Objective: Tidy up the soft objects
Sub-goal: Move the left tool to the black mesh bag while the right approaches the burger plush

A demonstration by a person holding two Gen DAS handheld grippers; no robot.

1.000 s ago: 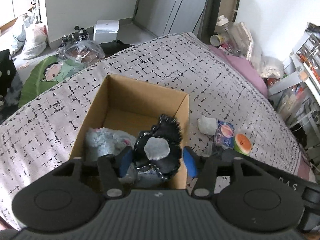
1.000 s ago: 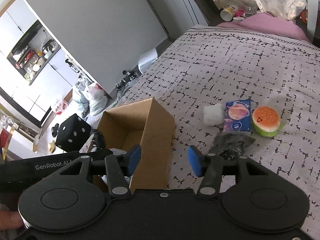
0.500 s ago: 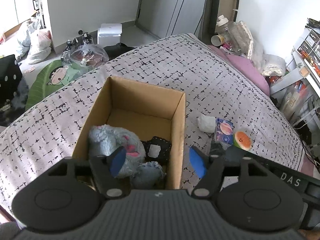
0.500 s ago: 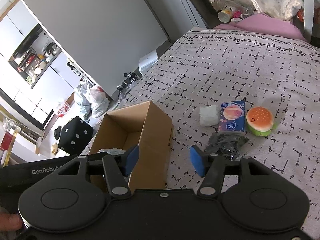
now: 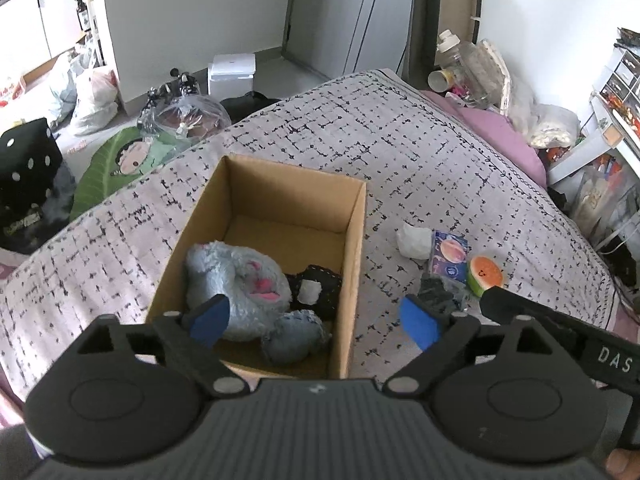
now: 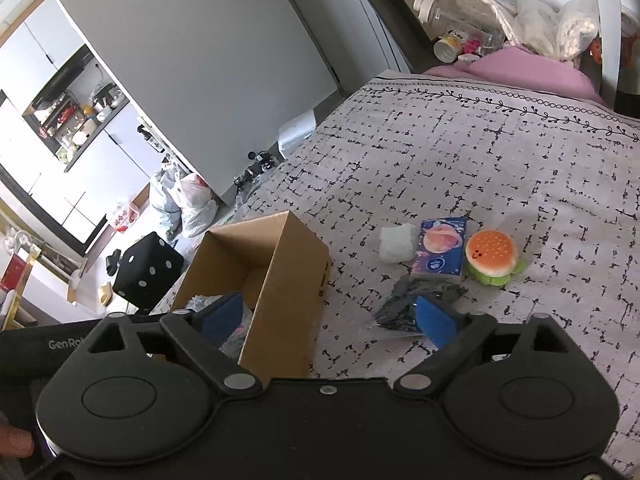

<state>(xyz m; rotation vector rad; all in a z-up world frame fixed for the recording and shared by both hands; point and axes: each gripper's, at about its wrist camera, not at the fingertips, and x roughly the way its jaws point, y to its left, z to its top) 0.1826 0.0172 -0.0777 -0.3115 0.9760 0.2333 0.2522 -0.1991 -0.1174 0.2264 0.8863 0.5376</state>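
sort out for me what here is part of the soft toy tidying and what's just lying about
Part of the job:
cardboard box
grey plush and black plush, in the box
burger plush, white soft lump, tissue pack, dark bag, on the bed
left gripper, right gripper, both open

Just lying about:
black dice cushion
plastic bottle
pink pillow

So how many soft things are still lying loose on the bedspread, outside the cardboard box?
4: a white crumpled cloth, a blue tissue pack, an orange burger-shaped plush, and a dark bagged fabric bundle nearest the right gripper. The box may hide more.
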